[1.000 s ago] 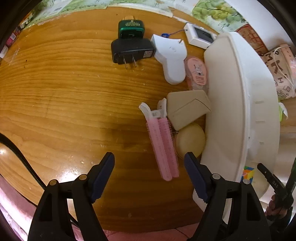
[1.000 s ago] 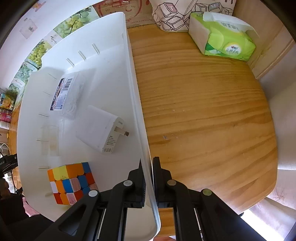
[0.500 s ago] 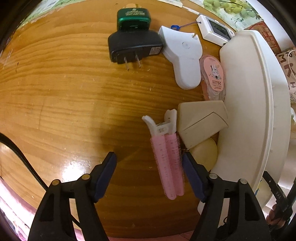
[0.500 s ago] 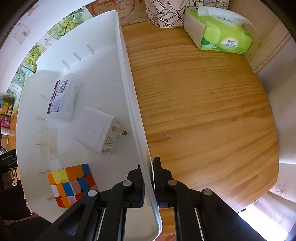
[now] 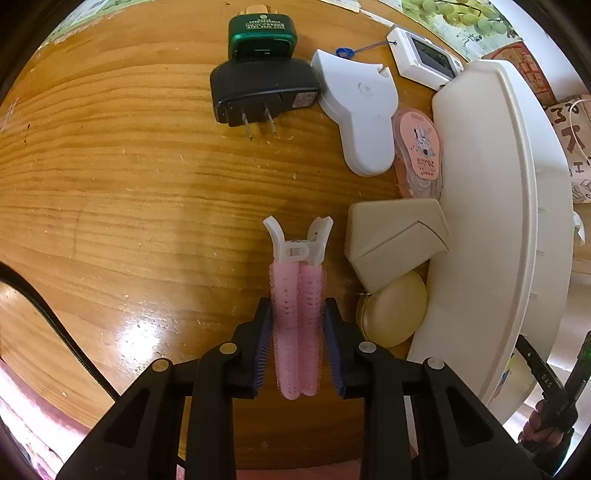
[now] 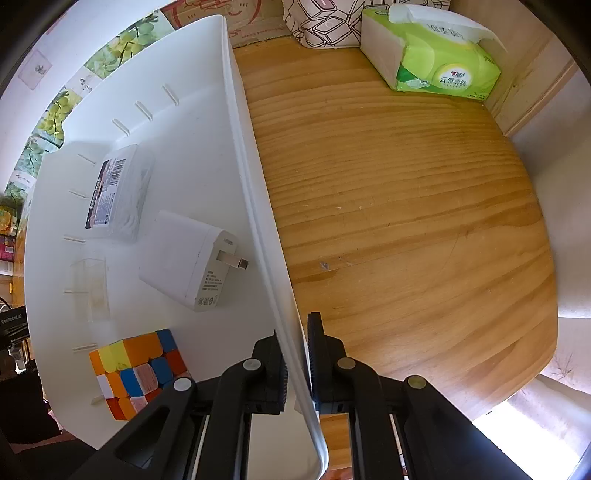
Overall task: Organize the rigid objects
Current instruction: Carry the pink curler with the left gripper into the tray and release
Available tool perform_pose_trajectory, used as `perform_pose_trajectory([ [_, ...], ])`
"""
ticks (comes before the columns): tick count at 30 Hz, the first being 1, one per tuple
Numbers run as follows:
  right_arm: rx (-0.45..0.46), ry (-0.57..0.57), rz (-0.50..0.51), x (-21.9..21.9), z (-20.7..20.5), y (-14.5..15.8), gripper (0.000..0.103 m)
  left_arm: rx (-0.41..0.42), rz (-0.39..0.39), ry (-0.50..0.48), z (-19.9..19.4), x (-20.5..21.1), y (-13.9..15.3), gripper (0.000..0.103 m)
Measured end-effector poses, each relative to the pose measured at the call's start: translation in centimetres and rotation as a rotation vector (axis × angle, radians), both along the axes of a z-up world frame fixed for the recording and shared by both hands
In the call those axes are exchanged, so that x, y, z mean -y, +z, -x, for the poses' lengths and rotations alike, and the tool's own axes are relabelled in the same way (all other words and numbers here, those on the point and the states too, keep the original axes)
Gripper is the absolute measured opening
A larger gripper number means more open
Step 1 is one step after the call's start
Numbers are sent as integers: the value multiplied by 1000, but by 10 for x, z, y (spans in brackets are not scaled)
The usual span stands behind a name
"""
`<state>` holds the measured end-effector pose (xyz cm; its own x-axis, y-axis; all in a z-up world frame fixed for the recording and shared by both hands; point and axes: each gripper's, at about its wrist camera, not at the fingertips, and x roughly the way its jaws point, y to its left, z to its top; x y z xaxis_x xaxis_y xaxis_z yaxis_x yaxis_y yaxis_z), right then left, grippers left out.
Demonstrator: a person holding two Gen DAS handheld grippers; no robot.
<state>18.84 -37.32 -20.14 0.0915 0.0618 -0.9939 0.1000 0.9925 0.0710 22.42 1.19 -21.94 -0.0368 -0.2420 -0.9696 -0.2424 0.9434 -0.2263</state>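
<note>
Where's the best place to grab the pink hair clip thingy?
Grip the pink hair roller clip across its two fuzzy rollers, coming in from the roller end, as the left gripper does. That part is long, straight and parallel-sided, so the fingers press flat. The forked white handle end splays outward and would probably slip.

**Surroundings beyond the sorted items**

A wooden table (image 6: 406,221) is seen in both views. A green tissue pack (image 6: 439,55) is set at its far corner, just beside a white bag printed with cube outlines (image 6: 325,22). Wallpaper patterned with green grapes (image 6: 55,114) is visible behind the table. A black cable (image 5: 55,321) is draped over the table's near edge.
</note>
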Motion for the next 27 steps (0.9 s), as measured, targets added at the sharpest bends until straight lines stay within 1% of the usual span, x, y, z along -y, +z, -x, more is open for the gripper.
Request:
perform_pose_trajectory([
  [4,1,1,-3,0,1,-1,9,20,12,-11,8,6,4,28],
  [5,-2,2,-5,1,1,-2,9,33,14,-12,15,13,10,28],
  [8,-22,8,2,1,1,-6,9,85,9,-11,20,13,22,28],
  [12,-64,13,11,-1,2,-18,9,172,12,10,26,10,44,28],
  [16,-66,29,10,-1,5,-21,9,261,34,44,39,6,63,28],
  [20,-69,59,7,-3,6,-23,8,366,71,80,52,6,83,28],
  [21,-69,67,7,-3,7,-24,8,386,78,87,53,6,83,28],
  [23,-68,81,6,-5,8,-24,8,433,96,99,54,8,92,28],
  [26,-63,104,3,-9,6,-21,6,522,141,114,64,13,107,28],
  [27,-63,113,2,-9,6,-20,6,547,155,113,62,16,106,28],
])
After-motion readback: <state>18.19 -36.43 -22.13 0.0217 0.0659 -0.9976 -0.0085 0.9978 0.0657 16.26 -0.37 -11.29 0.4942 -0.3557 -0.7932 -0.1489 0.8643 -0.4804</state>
